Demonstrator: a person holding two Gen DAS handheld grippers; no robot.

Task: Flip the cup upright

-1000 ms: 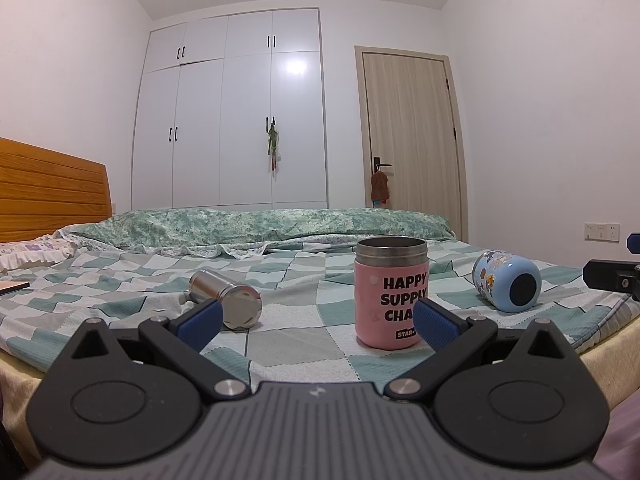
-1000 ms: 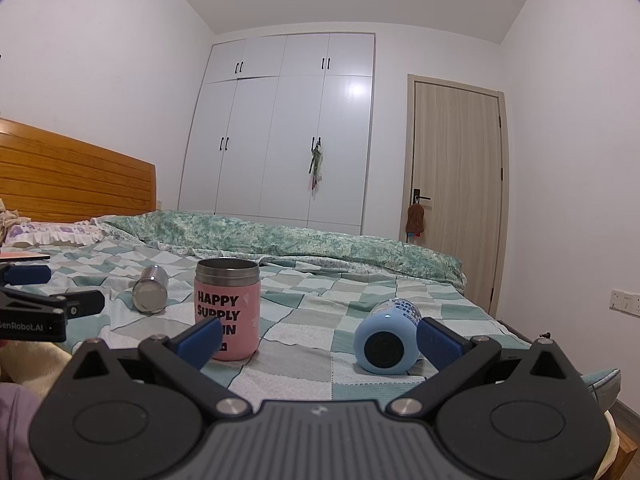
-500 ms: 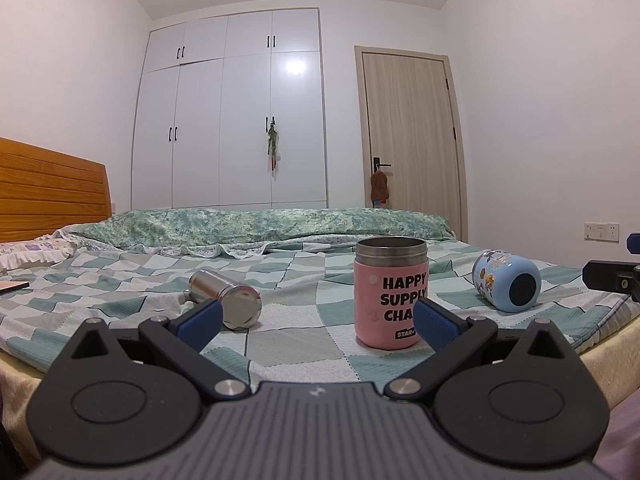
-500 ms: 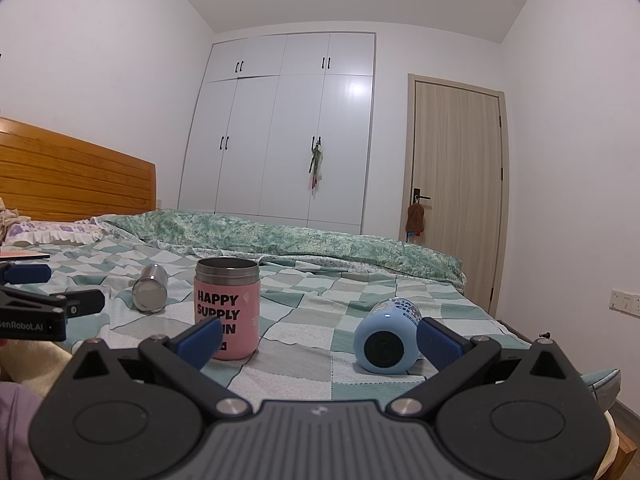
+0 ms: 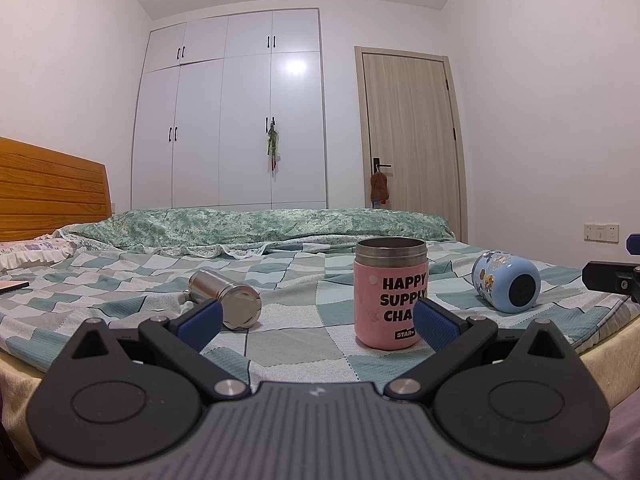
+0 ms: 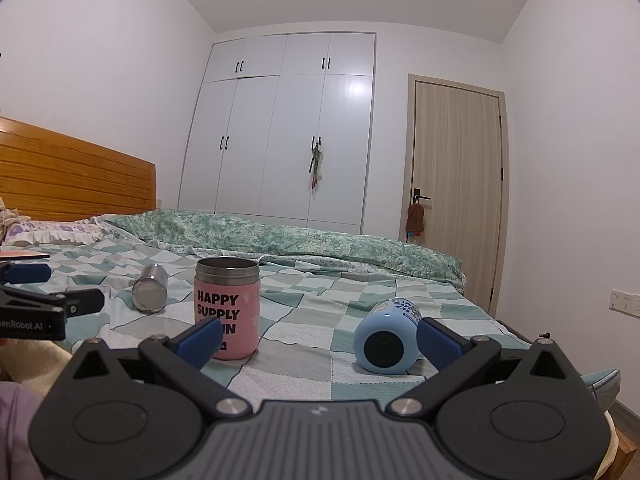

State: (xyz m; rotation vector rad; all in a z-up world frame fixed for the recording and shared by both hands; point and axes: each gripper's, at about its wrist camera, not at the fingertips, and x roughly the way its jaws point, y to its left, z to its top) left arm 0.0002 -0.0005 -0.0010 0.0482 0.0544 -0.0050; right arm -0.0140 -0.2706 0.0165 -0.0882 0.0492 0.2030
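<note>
A pink cup [image 5: 390, 294] with black lettering stands upright on the checkered bed; it also shows in the right wrist view [image 6: 227, 308]. A steel cup [image 5: 226, 298] lies on its side to its left, seen too in the right wrist view [image 6: 150, 293]. A light blue cup [image 5: 506, 286] lies on its side to the right, base toward me, and shows in the right wrist view [image 6: 387, 340]. My left gripper [image 5: 316, 320] is open and empty, short of the steel and pink cups. My right gripper [image 6: 318, 340] is open and empty, short of the blue cup.
The bed [image 5: 304, 316] has a green checkered sheet and a rolled green quilt [image 5: 256, 226] at the back. A wooden headboard [image 5: 48, 196] is at the left. A white wardrobe [image 5: 240, 120] and a door [image 5: 412, 140] stand behind. The bed's front edge is just below the grippers.
</note>
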